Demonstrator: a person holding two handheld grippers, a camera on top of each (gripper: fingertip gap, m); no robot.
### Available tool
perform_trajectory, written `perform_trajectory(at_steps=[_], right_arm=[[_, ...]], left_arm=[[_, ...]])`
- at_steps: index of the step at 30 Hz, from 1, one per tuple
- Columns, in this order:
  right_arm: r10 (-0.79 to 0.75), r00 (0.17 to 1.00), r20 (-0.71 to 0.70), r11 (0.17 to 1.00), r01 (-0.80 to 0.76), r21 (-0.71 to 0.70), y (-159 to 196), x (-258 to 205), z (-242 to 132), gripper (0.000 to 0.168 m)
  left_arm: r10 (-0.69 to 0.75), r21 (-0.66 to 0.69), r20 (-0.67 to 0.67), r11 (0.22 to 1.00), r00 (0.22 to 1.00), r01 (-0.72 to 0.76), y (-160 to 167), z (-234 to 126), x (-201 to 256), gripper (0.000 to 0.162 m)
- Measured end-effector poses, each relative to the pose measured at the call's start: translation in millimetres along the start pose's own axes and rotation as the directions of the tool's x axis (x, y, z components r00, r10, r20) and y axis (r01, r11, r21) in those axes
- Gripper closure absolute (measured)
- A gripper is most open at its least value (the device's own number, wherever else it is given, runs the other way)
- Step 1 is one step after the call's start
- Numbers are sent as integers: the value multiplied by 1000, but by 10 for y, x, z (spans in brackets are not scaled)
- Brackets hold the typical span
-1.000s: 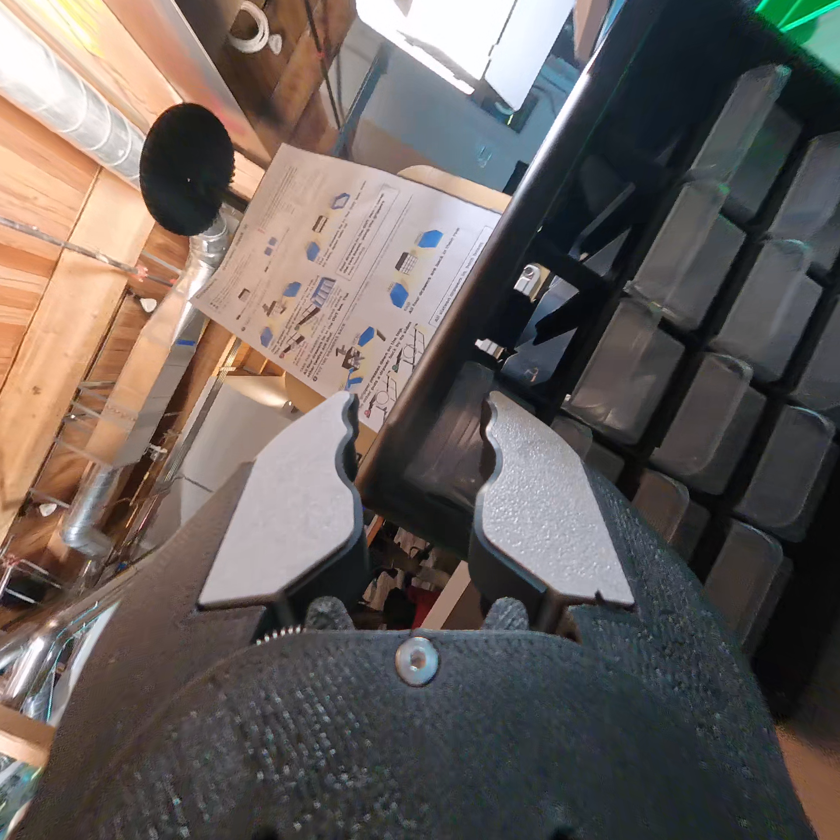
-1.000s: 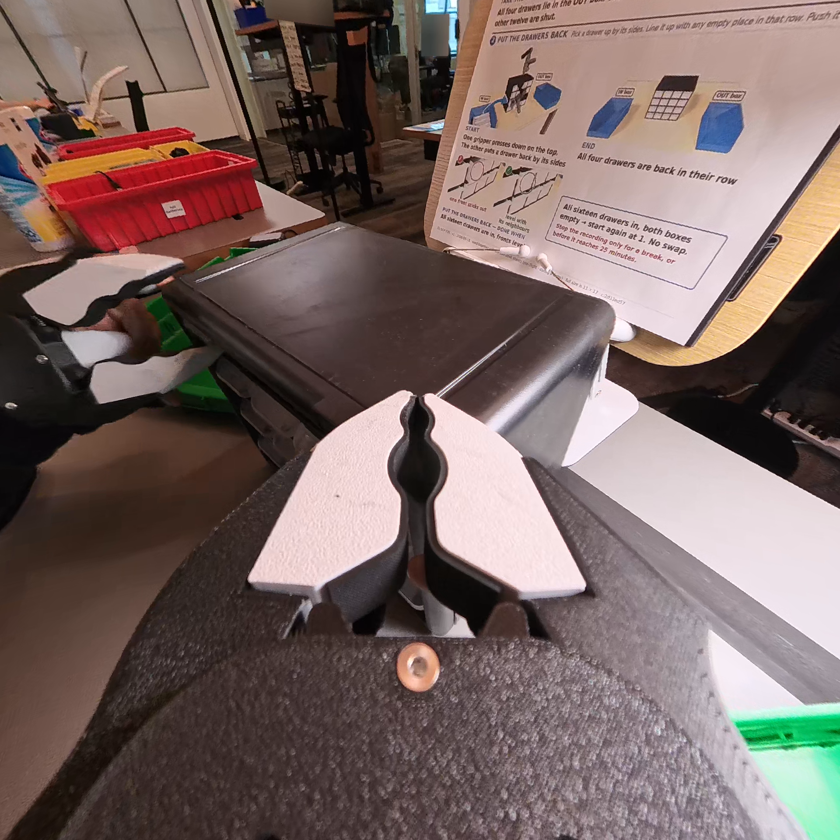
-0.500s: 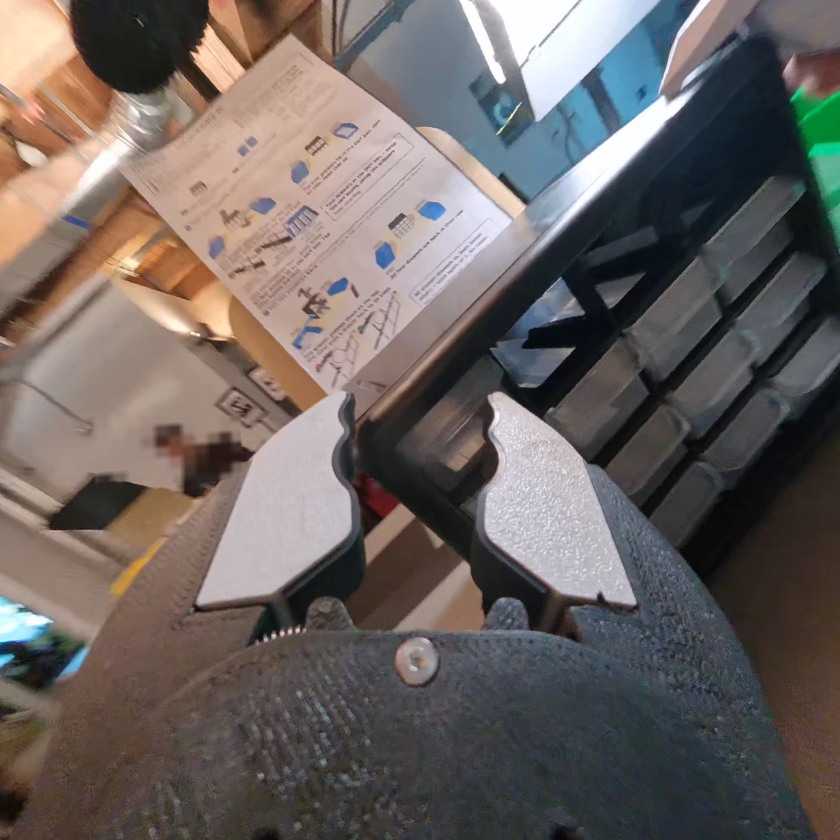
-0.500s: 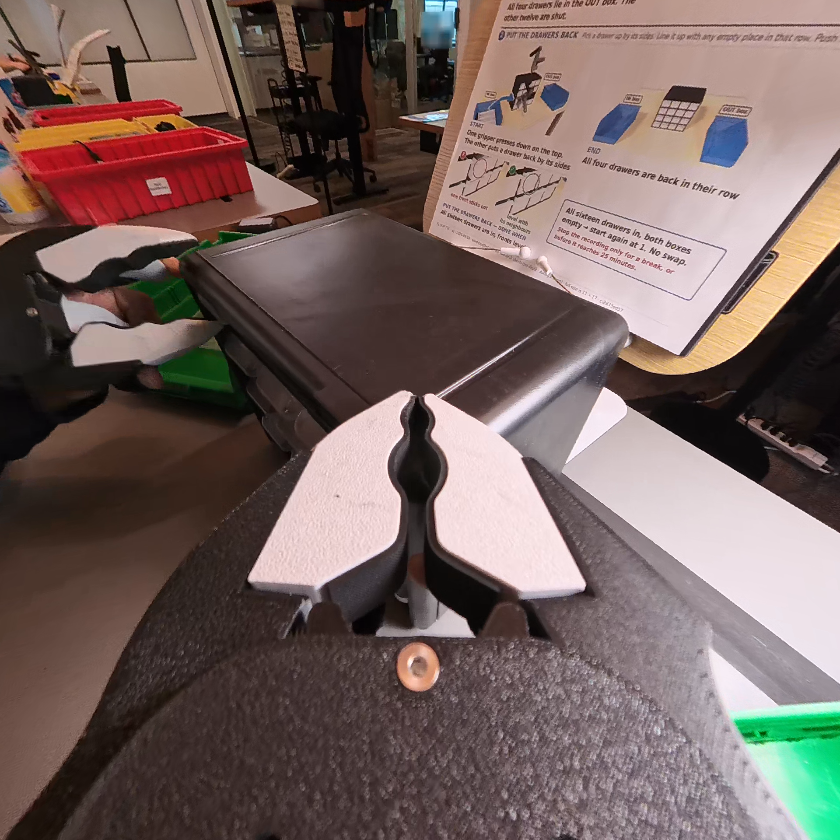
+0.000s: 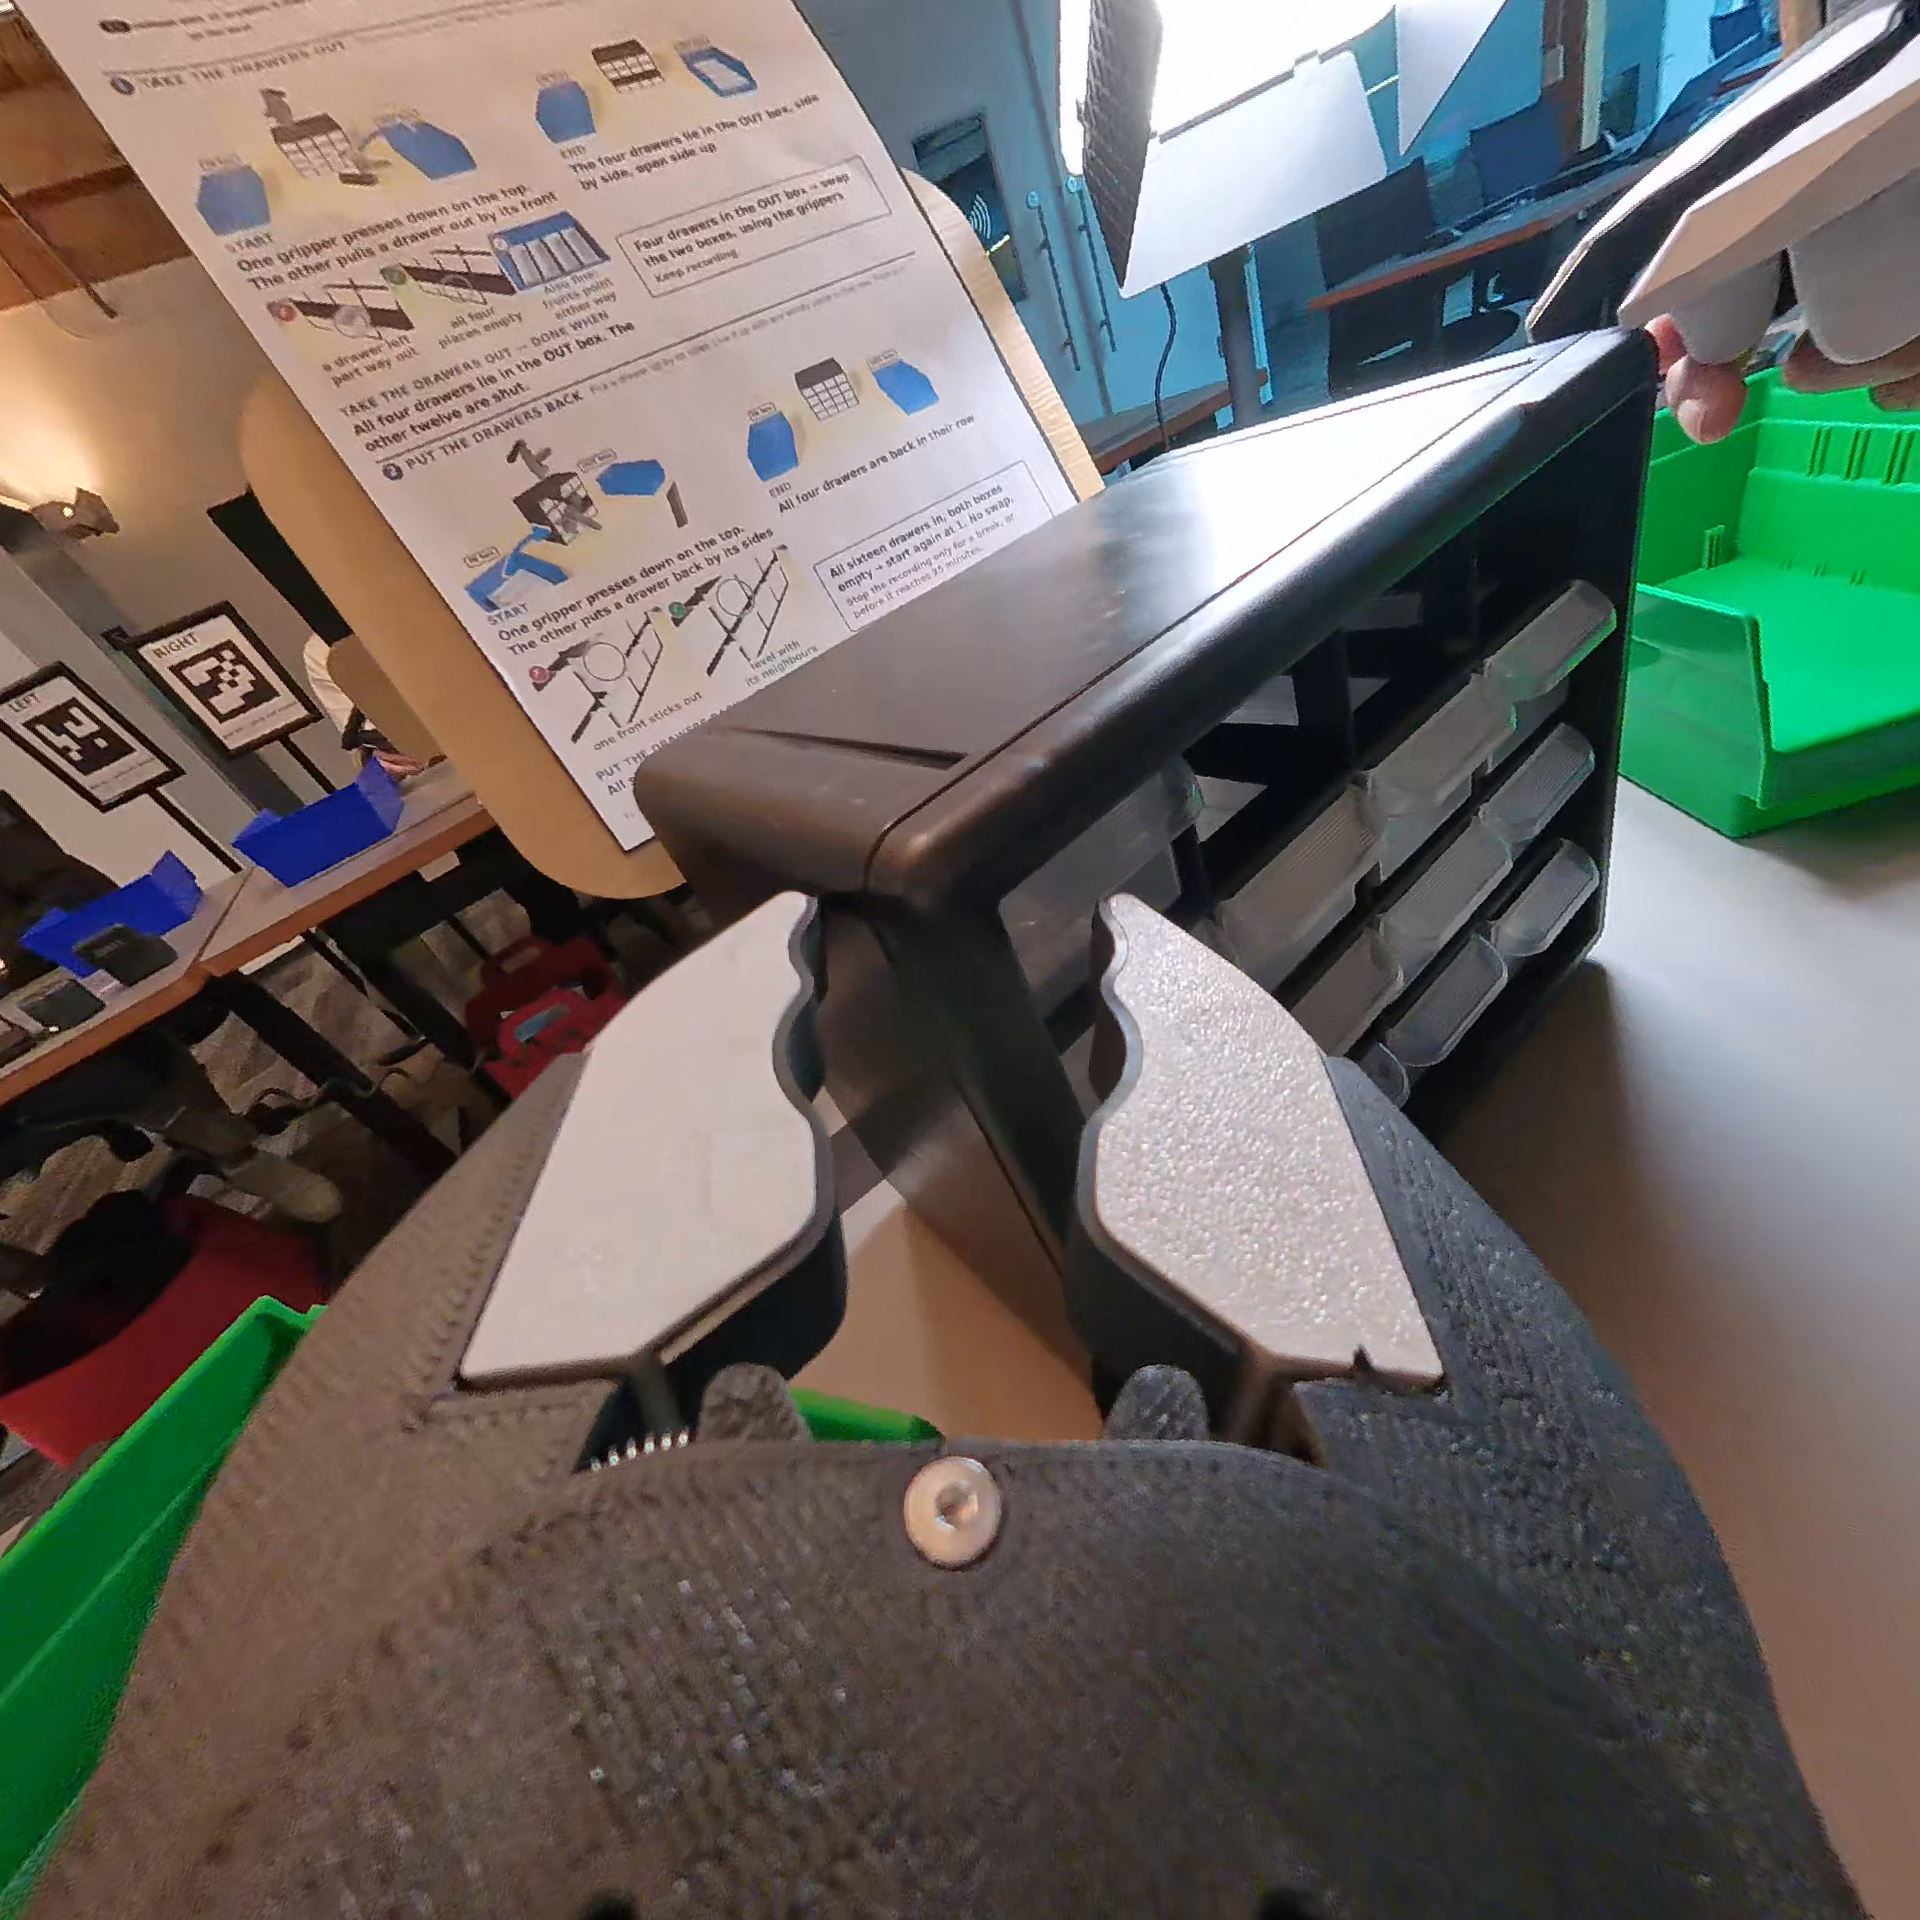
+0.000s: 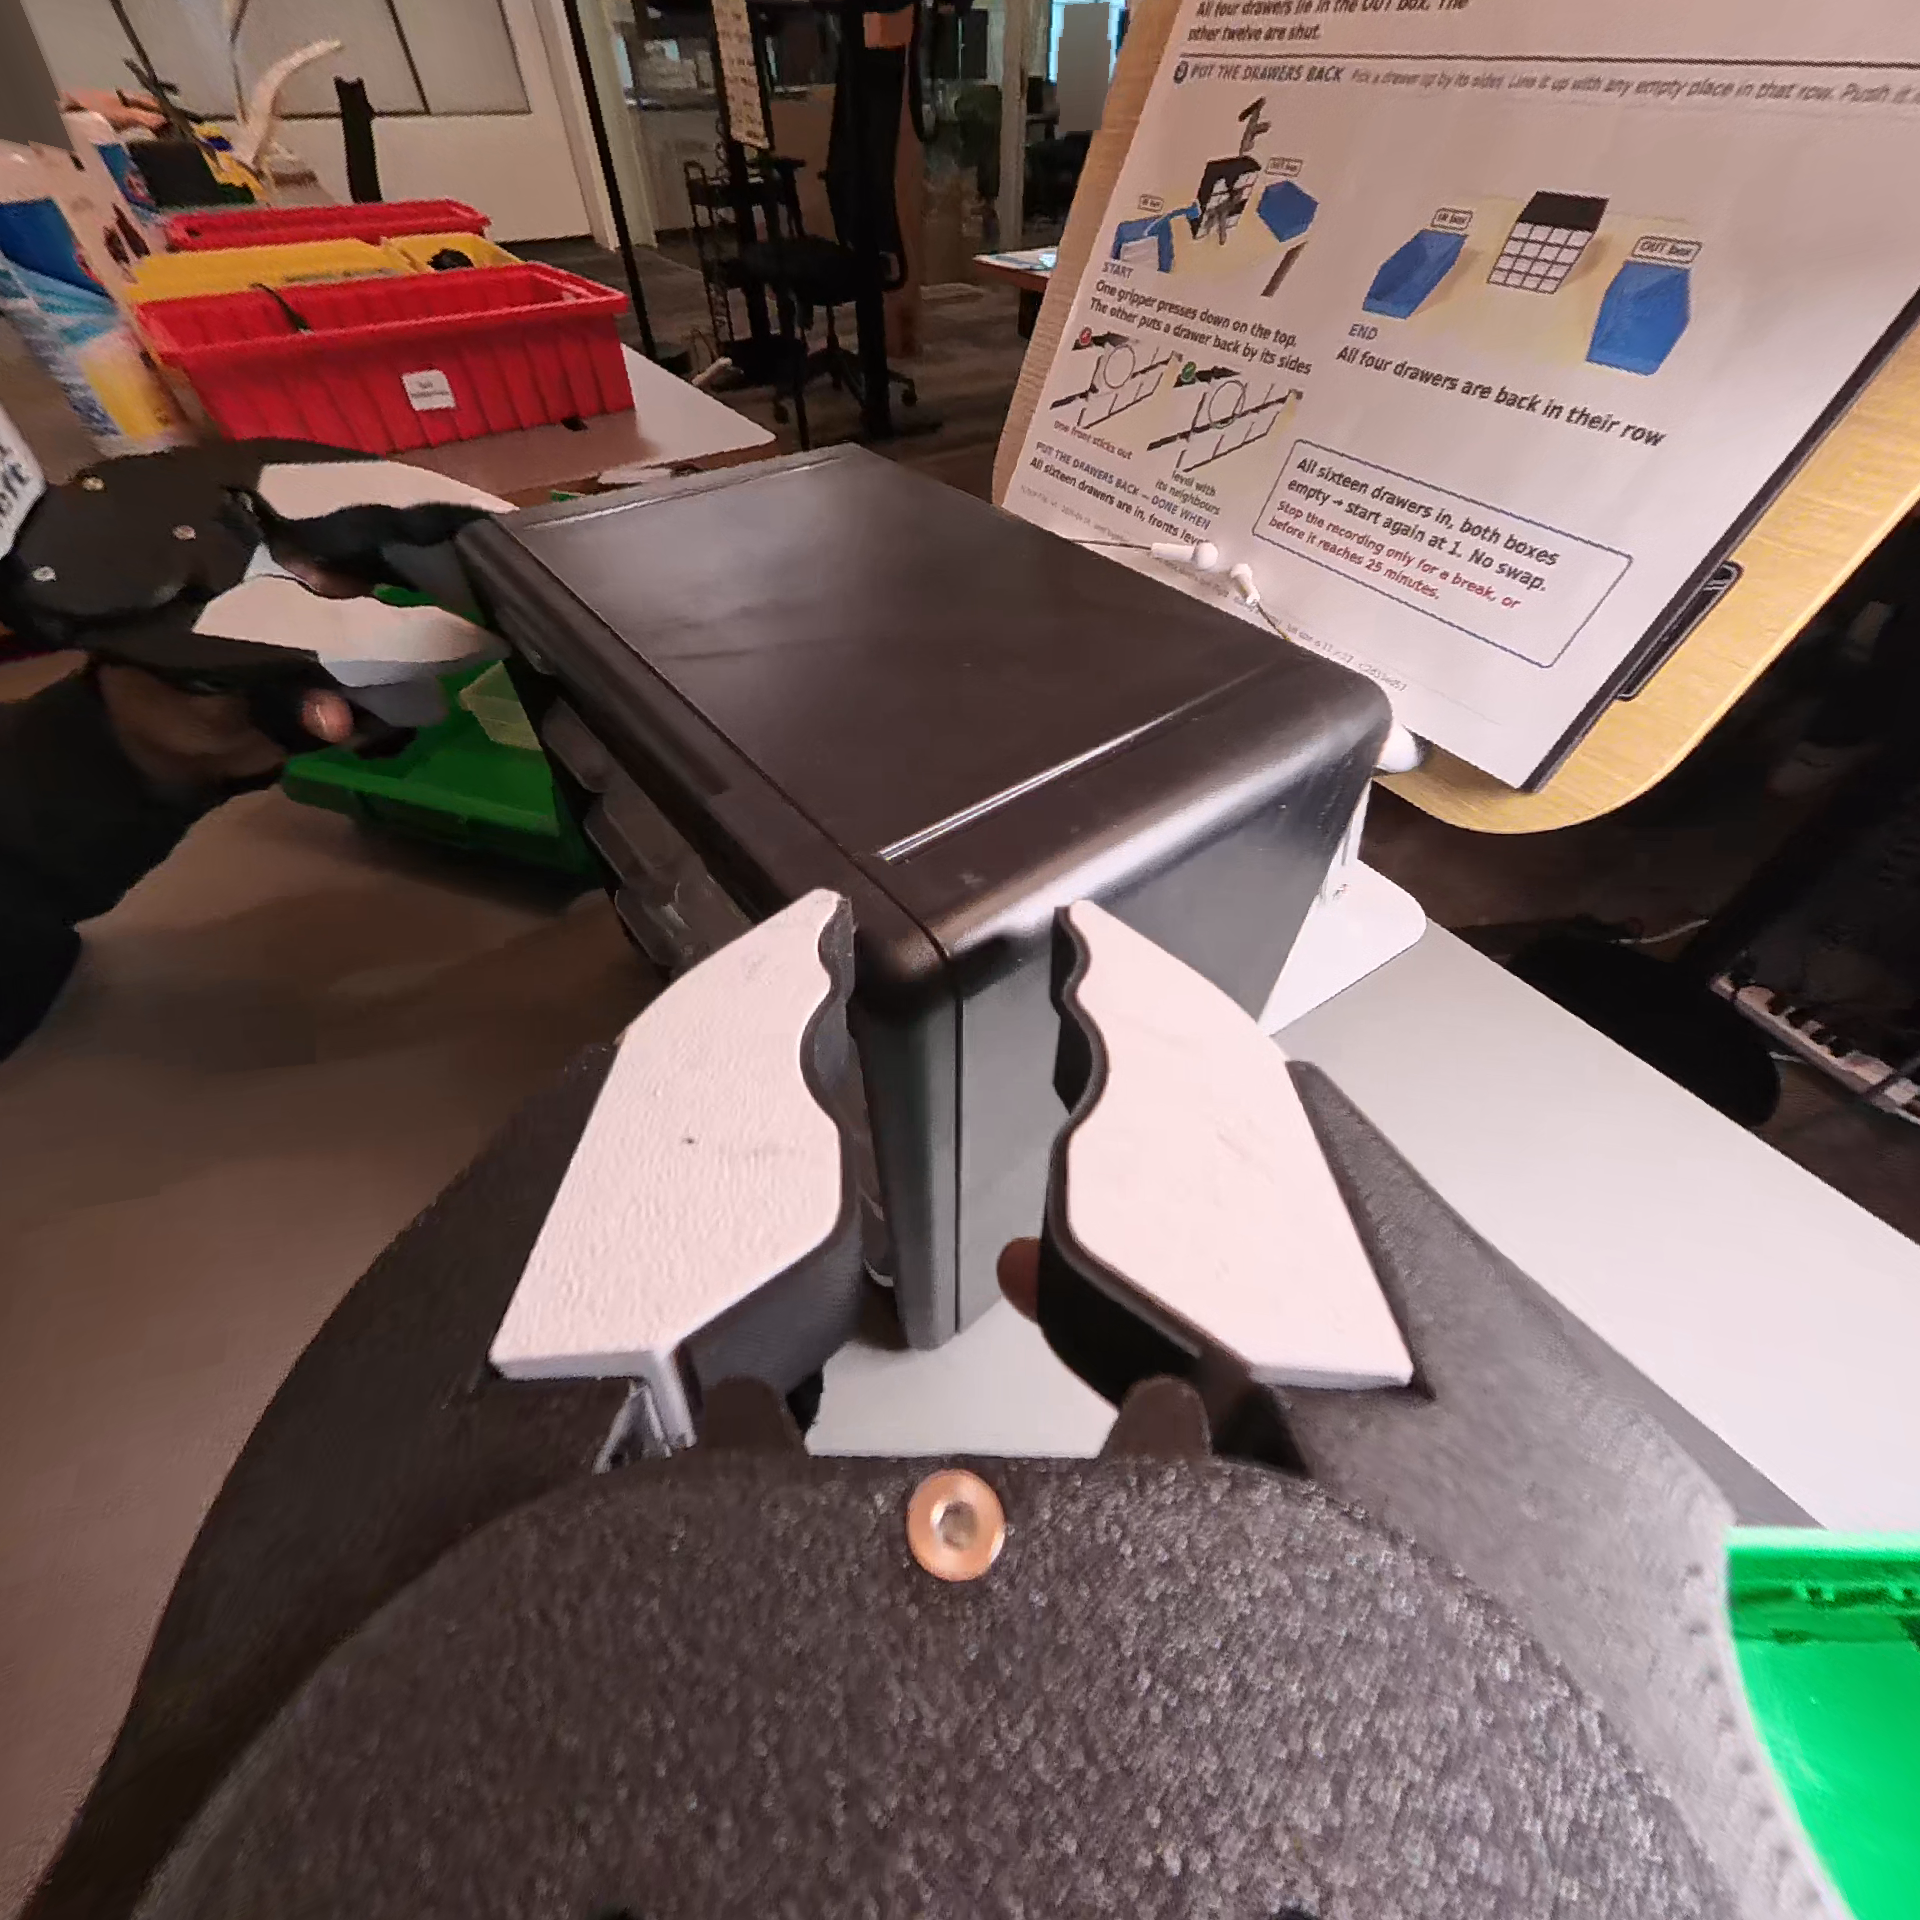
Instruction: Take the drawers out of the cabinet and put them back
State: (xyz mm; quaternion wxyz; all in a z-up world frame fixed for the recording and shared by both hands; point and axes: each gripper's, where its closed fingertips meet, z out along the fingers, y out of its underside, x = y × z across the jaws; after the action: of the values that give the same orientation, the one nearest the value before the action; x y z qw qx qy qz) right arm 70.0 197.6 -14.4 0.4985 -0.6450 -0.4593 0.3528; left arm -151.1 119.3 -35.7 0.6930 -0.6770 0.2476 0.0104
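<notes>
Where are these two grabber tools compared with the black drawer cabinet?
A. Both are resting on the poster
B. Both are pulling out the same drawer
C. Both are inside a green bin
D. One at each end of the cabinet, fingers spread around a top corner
D: the left gripper and right gripper each straddle an opposite top corner of the cabinet, jaws open.

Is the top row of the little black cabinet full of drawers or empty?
Mostly empty. In the left wrist view the cabinet's top row shows dark open slots, with one clear drawer at its far end; the lower rows look filled.
</notes>
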Motion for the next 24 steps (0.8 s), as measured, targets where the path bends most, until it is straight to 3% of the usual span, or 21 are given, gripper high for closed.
perform_trajectory(at_steps=[1,5,8,12,18,24], right_arm=[[-15,1000,2,1000,15,-8,1,-17,-8,132],[-129,992,11,966,128,-224,327,-83,16,110],[-152,986,-64,960,132,-246,355,10,154,126],[-147,983,-107,954,113,-278,366,41,177,129],[-219,974,-50,908,185,-375,409,-136,44,127],[-210,977,-26,918,188,-348,403,-131,38,127]], left_arm=[[-3,-2,-1,1000,1000,3,6,-1,-4,114],[3,-13,2,1000,1000,-3,27,-8,-15,115],[3,-17,0,1000,1000,-3,32,-12,-20,116],[-13,-26,-25,1000,1000,12,26,-44,-35,117],[-60,-12,-75,998,995,59,-12,-111,-68,122],[-55,-29,-86,998,995,53,-17,-161,-111,122]])
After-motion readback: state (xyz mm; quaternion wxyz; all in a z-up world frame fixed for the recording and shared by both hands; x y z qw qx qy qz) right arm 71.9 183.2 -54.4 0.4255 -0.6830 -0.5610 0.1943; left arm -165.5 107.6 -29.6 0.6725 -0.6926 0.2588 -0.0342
